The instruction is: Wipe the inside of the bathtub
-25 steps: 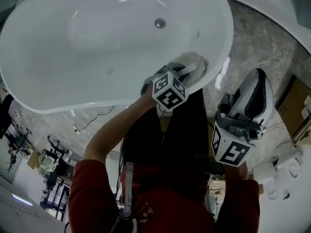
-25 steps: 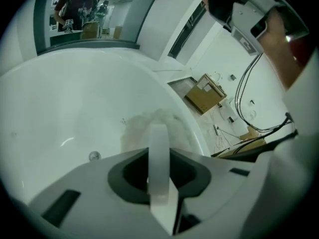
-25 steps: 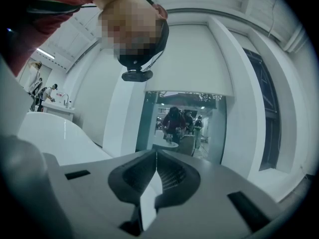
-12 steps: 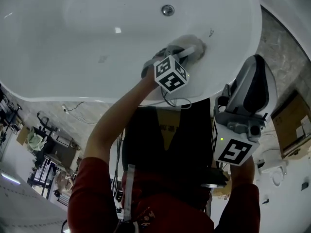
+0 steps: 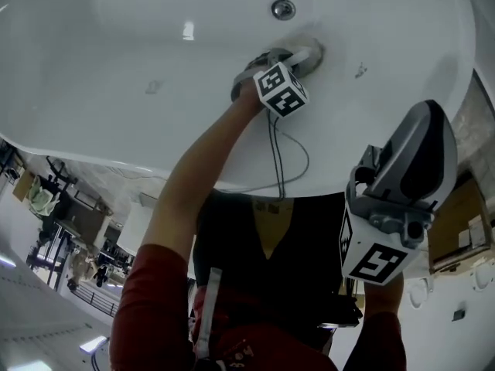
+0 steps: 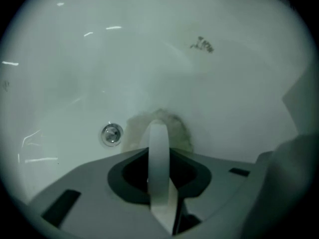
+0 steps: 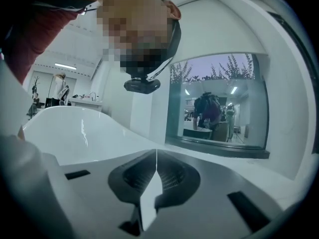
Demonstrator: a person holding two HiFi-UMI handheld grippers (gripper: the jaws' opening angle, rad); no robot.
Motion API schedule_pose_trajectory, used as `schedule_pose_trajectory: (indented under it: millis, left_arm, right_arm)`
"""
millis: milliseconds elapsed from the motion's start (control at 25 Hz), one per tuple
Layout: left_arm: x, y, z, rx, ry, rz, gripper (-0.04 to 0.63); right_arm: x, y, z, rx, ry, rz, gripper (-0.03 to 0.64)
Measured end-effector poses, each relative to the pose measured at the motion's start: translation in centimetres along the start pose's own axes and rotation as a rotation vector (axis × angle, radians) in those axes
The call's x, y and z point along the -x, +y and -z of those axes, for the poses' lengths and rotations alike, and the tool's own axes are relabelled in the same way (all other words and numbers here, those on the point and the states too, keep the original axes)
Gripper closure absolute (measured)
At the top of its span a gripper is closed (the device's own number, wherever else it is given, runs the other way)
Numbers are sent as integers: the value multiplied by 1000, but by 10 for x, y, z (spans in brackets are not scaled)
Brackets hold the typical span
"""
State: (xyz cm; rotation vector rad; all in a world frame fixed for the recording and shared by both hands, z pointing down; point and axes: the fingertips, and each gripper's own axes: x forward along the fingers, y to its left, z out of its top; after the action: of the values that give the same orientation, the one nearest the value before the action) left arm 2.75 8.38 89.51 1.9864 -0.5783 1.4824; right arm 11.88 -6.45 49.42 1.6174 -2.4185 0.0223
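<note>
This looks like a showroom hall, not a home bathroom. A freestanding white bathtub [image 5: 116, 91] stands on a stone-patterned floor [image 5: 100, 178]. To the right are a cardboard box [image 5: 456, 230] and a large interior window [image 7: 219, 73] with people [image 7: 209, 108] behind it.

left gripper [image 5: 300, 58] with cloth [image 6: 181, 132] slides up from the bathtub [image 5: 116, 76] near wall, now just beside drain [image 5: 283, 9]

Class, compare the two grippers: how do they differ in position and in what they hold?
The left gripper reaches inside the bathtub near the drain; the right gripper hangs outside it. The left gripper is shut on a cloth; the right gripper is shut on nothing. Both carry a marker cube.
</note>
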Motion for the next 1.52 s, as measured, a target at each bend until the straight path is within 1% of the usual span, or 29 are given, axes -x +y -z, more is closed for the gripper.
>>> schedule_pose_trajectory:
  millis: [200, 320, 480, 680, 960, 1040, 1120, 1320, 1400, 1520]
  left_arm:
    - [-40, 31, 17, 25, 93, -62, 502]
    - [-54, 39, 20, 37, 143, -67, 502]
    - [-54, 43, 19, 19, 137, -81, 500]
    - [-52, 44, 19, 41, 120, -102, 502]
    - [-39, 45, 26, 127, 154, -81, 502]
    - [-29, 44, 25, 138, 141, -72, 502]
    - [-14, 42, 26, 167, 115, -61, 502]
    - [38, 42, 38, 302, 49, -35, 502]
    - [66, 48, 36, 349, -3, -37, 502]
    - [120, 65, 22, 400, -121, -59, 502]
  right_arm:
    - [-12, 6, 13, -19, 8, -26, 604]
    - [-14, 9, 17, -10, 13, -50, 604]
    - [-15, 11, 22, -3, 22, -60, 604]
    - [-12, 14, 22, -1, 37, -56, 604]
    - [-17, 29, 11, 28, 48, -91, 604]
    - [-18, 32, 3, 37, 43, -98, 604]
    - [-20, 36, -7, 40, 45, -104, 604]
    - [-22, 49, -34, 33, 84, -118, 604]
    - [-24, 54, -52, 40, 84, -109, 604]
    - [-26, 63, -78, 42, 89, -94, 604]
